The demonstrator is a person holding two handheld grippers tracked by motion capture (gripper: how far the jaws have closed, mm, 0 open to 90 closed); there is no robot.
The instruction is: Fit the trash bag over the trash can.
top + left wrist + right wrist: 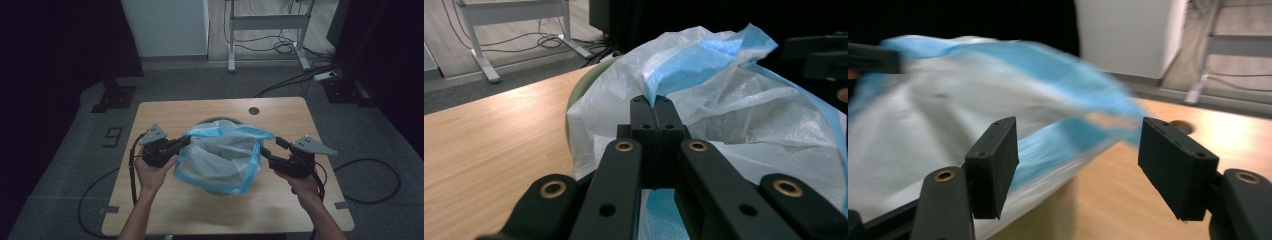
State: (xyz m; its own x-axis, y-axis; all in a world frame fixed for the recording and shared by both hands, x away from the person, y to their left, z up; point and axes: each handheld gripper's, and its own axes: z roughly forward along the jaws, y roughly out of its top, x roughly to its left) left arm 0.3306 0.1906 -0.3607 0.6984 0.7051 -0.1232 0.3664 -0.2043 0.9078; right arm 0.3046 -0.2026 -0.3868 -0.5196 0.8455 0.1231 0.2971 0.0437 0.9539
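Plastic bin liner (220, 157), white with a blue rim, draped over a green bin (216, 121) at mid-counter (165, 112). Step in hand: fitting the liner over the bin. My left tool (655, 107) pinches the blue rim; my right tool (1075, 165) stands spread, rim between its jaws but unpressed. Next, I judge: regrip that side, stretch the rim over the bin's edge.

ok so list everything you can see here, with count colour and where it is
plastic bag: one, white and blue, mid-table, draped over the bin
bin: one, green, under the bag
table: one, light wood, centre
desk frame: one, white, on the floor behind
cables: several, black, on the floor
left gripper: one, black, shut on the bag's edge
right gripper: one, black, jaws open, beside the bag
hands: two, at the near edge
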